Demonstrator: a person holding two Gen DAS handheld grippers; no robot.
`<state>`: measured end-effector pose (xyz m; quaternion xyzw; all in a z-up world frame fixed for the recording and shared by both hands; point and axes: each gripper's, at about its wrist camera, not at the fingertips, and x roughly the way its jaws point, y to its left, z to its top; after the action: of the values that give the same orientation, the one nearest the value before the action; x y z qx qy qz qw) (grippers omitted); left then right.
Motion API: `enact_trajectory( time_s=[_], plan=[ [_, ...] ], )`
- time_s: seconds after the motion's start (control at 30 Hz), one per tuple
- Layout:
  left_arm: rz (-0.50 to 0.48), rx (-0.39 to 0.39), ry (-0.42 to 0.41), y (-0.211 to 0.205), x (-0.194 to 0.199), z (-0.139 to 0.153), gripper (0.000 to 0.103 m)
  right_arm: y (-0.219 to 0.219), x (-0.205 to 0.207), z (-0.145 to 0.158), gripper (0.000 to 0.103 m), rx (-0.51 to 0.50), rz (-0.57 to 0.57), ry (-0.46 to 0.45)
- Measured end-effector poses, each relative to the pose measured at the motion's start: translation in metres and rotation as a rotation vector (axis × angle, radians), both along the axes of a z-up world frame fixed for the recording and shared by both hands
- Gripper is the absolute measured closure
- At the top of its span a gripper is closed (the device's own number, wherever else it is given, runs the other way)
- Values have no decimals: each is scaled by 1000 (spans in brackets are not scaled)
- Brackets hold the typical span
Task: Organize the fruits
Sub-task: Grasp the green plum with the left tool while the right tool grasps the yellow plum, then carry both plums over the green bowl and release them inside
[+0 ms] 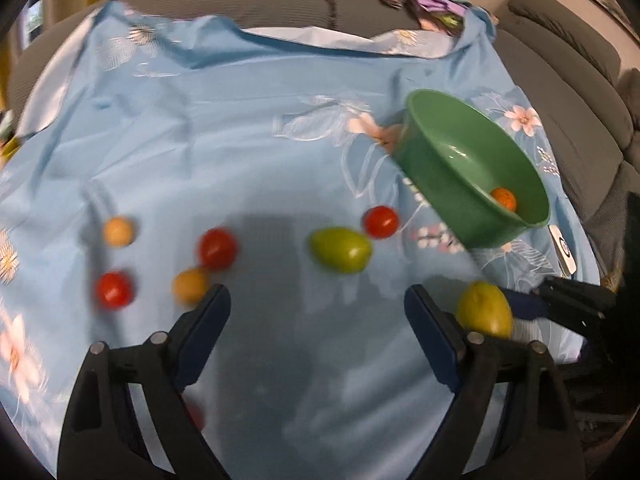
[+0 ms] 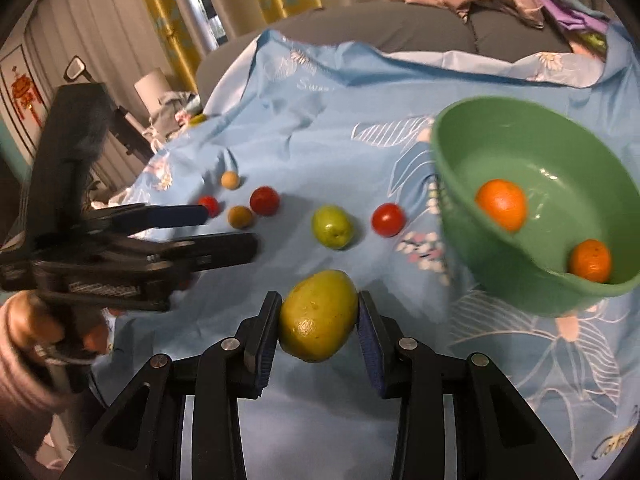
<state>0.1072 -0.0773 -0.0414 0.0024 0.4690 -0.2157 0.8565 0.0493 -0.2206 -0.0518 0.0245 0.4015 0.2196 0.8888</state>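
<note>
The right hand-held gripper (image 2: 318,316) clasps the yellow-green fruit (image 2: 318,316) across its middle, near the green bowl (image 2: 516,280). It looks firm, smooth, fairly light; broad-side pads should resist slipping. The left hand-held gripper (image 1: 318,304) hangs spread, empty.

No legible text on anything.

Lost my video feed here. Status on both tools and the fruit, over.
Right tool shut on yellow-green fruit. Left tool open, holding nothing. Green bowl holds two oranges; smaller fruits loose on the blue cloth. Path to bowl clear.
</note>
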Motion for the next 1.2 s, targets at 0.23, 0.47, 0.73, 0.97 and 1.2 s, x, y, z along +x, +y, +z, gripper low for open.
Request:
enact_trajectory(
  time_s=[0.23,0.47,0.73,0.97,1.2],
  plan=[
    [-57,9,37,-30,27,-20,31,-14,0,-1,64,18,-16,-6],
    [-82,22,37,-40,37,-30,64,-26,3,-2,64,39,-36,-5],
    [-88,1,48,-40,45,-35,70,-30,1,-3,64,50,-40,-5],
    [-73,14,59,-37,39,-32,70,-31,-1,-2,64,56,-44,-14],
    [-111,-53,-20,-34,19,11,70,-43,-2,11,64,82,-67,-62]
  ],
)
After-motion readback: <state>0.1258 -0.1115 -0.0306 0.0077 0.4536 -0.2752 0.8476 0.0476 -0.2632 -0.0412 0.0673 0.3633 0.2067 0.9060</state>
